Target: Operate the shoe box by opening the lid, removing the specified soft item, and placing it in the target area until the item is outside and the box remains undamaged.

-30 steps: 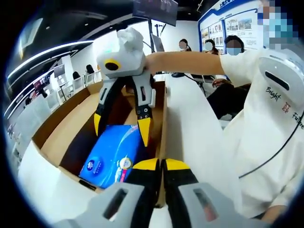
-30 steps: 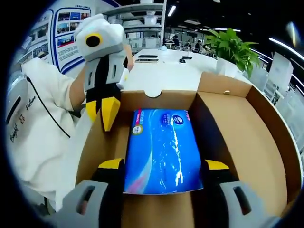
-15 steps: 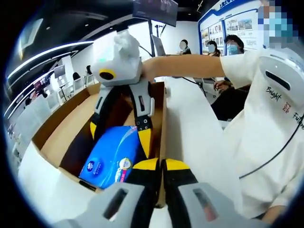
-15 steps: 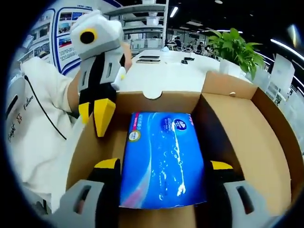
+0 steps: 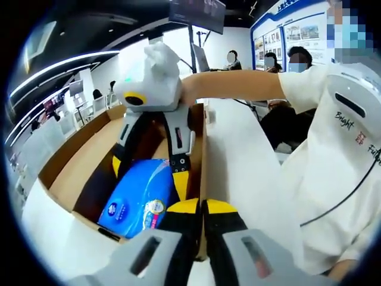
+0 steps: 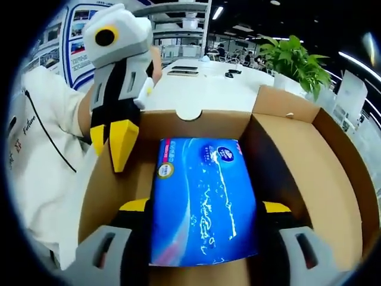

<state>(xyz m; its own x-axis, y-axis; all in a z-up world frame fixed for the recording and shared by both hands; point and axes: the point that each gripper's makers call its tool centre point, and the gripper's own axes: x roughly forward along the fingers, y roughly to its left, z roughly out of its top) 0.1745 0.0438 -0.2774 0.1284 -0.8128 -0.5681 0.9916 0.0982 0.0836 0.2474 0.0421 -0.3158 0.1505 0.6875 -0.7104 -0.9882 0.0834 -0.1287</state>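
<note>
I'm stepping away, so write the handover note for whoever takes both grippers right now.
Right gripper: open, its jaws on either side of the blue tissue pack, no squeeze confirmed.
Left gripper: shut on the near wall of the shoe box, steadying it.
Pack: inside the box, not yet lifted clear.
Done: lid open, flap folded out to the side, cardboard looks undamaged.
Left: close on the pack, lift it out without catching the walls, set it in the target area, which I can't make out from here.

Office: white desk (image 6: 202, 83), plant (image 6: 292, 59) behind, wall posters (image 5: 292, 30), ceiling strip lights (image 6: 215, 13), seated people (image 5: 294, 59).
</note>
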